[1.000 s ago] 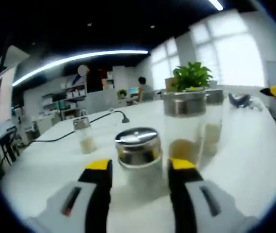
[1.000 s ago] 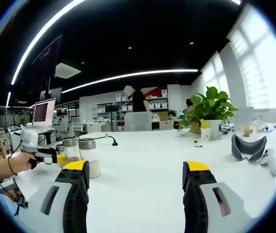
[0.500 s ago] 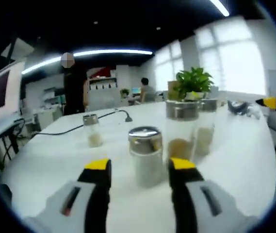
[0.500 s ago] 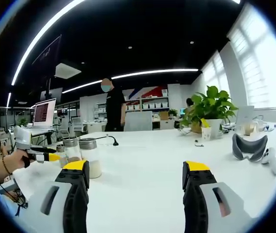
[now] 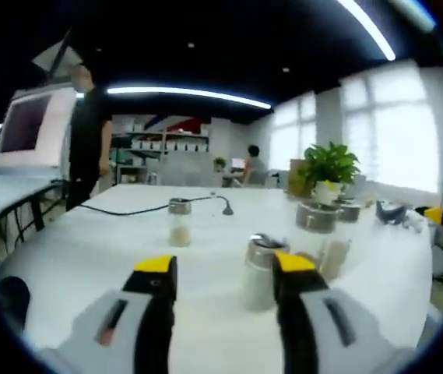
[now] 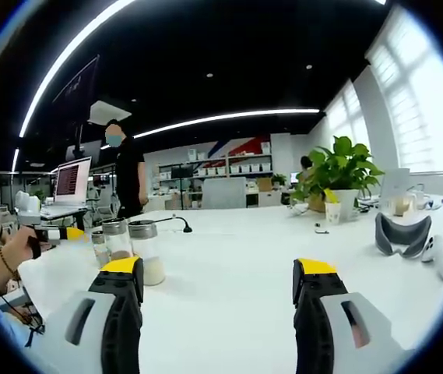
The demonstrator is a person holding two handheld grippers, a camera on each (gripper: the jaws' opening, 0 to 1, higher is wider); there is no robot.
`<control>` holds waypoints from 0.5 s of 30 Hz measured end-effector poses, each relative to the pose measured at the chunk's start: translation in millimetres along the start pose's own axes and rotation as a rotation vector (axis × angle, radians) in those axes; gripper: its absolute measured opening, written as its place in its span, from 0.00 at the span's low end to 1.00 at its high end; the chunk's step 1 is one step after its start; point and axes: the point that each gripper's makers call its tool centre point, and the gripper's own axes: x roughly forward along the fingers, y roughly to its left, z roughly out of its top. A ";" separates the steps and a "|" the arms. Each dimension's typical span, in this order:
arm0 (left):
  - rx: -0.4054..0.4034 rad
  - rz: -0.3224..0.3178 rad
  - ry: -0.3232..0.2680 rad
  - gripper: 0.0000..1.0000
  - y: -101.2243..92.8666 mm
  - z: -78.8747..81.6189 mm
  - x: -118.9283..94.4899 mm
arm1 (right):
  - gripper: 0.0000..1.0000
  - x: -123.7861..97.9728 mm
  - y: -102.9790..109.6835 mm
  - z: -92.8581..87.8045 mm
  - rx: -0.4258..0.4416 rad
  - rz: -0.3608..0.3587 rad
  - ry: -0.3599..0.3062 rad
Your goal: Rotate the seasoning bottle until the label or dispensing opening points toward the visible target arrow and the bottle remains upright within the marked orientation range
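1. While the left claw (image 5: 219,269) stands with its yellow-tipped jaws spread apart and nothing between them, a short seasoning bottle (image 5: 261,269) with a shiny metal cap stands upright on the white surface (image 5: 89,249) just beyond the jaw tips, apart from them.
2. Two taller metal-capped jars (image 5: 320,234) stand close together, just to the right of and behind that bottle in the left gripper view; they hold a pale filling.
3. A small shaker (image 5: 178,222) stands alone toward the far side of the surface, left of the bottle, near a black cable (image 5: 128,209) that runs across the top.
4. A potted plant (image 5: 328,167) sits toward the far right edge of the surface.
5. The right claw (image 6: 217,292) is also wide open and empty, held over a bare stretch of the surface.
6. In the right gripper view, the jars (image 6: 131,249) stand near the surface's left edge, and a hand (image 6: 15,248) holds the left claw just to their left.
7. A grey headset (image 6: 400,234) lies toward the right edge.
8. A person in black (image 6: 128,175) stands beyond the surface, near a monitor (image 6: 72,179).
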 end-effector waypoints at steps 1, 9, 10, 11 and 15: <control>-0.009 0.001 -0.003 0.52 2.2 1.3 0.2 | 0.81 0.0 0.6 -0.1 0.000 0.002 0.001; -0.001 0.030 -0.059 0.40 25.0 18.0 23.1 | 0.80 1.3 -1.1 -3.0 0.007 0.002 0.008; -0.010 0.022 -0.056 0.38 28.3 20.6 28.4 | 0.80 1.1 -2.0 -2.8 0.006 -0.001 0.008; -0.012 0.019 -0.055 0.39 32.1 22.9 34.1 | 0.80 0.8 -3.0 -2.1 0.004 -0.005 0.005; 0.030 0.021 -0.024 0.41 43.0 23.1 58.9 | 0.80 0.6 -5.7 -1.7 0.003 -0.011 0.004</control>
